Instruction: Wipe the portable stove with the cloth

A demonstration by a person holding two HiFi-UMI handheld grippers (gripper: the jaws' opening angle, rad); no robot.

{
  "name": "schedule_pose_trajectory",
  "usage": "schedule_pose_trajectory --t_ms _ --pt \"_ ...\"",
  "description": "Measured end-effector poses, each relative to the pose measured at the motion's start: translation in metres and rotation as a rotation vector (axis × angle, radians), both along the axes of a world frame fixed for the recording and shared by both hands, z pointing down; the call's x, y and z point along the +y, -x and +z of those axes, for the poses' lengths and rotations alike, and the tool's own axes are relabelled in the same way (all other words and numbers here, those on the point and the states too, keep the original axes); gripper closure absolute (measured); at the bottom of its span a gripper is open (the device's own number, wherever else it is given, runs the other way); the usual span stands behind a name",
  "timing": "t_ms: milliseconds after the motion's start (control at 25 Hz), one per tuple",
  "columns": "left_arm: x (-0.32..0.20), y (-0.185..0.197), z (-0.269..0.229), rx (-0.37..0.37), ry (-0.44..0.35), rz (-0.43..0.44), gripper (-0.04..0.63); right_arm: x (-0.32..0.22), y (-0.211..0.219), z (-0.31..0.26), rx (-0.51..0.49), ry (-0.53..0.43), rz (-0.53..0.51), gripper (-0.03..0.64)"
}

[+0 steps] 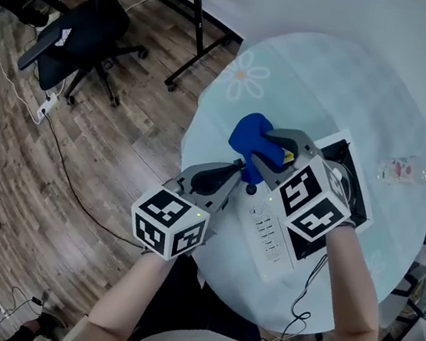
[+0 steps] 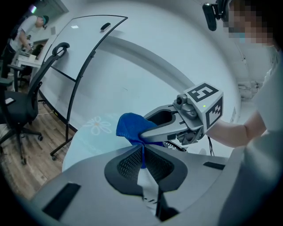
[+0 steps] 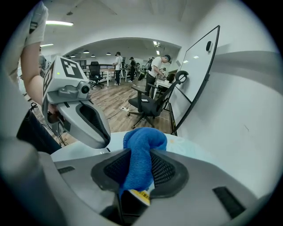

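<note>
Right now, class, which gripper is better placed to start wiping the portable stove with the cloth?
Right. The right gripper, over the stove, is shut on the bulk of the cloth; the left gripper pinches only a thin edge, off the stove's side.

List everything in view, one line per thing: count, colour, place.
cloth: one, blue, held above the table beside the stove
portable stove: one, white with a black top, on the table's near right
table: one, round, pale blue flower-print cover, centre
bottle: one, clear, lying on the table's right side
office chair: one, black, on the wood floor, upper left
whiteboard stand: one, black, on the floor beyond the table
left gripper: one, grey, shut on the cloth's edge
right gripper: one, grey, shut on the cloth
</note>
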State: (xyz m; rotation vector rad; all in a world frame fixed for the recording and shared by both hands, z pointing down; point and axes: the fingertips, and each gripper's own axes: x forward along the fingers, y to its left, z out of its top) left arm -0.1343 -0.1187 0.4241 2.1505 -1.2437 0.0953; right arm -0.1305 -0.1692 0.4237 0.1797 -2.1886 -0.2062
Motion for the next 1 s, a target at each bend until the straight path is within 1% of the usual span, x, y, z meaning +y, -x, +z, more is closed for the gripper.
schedule_pose_trajectory --t_ms 80,200,360,520,720,1000 --pt "-0.004 0.001 0.001 -0.005 0.0 -0.007 0.566 -0.007 0.002 0.002 -0.007 0.002 -0.011 0.479" --pt "-0.008 0.002 0.003 -0.006 0.001 -0.015 0.566 -0.011 0.003 0.009 0.011 0.014 -0.048 0.479" --pt "-0.015 0.001 0.0 0.018 0.002 -0.027 0.566 -0.013 0.0 0.017 0.037 0.022 -0.113 0.479" --pt "-0.019 -0.003 -0.001 0.021 0.001 -0.028 0.566 -0.012 -0.01 0.025 0.056 0.045 -0.153 0.479" --pt "-0.026 -0.007 -0.003 0.012 0.004 -0.029 0.566 -0.017 -0.021 0.026 0.05 0.054 -0.169 0.479" --pt "-0.033 -0.015 -0.005 0.001 0.003 -0.022 0.566 -0.028 -0.037 0.027 0.076 0.034 -0.182 0.479"
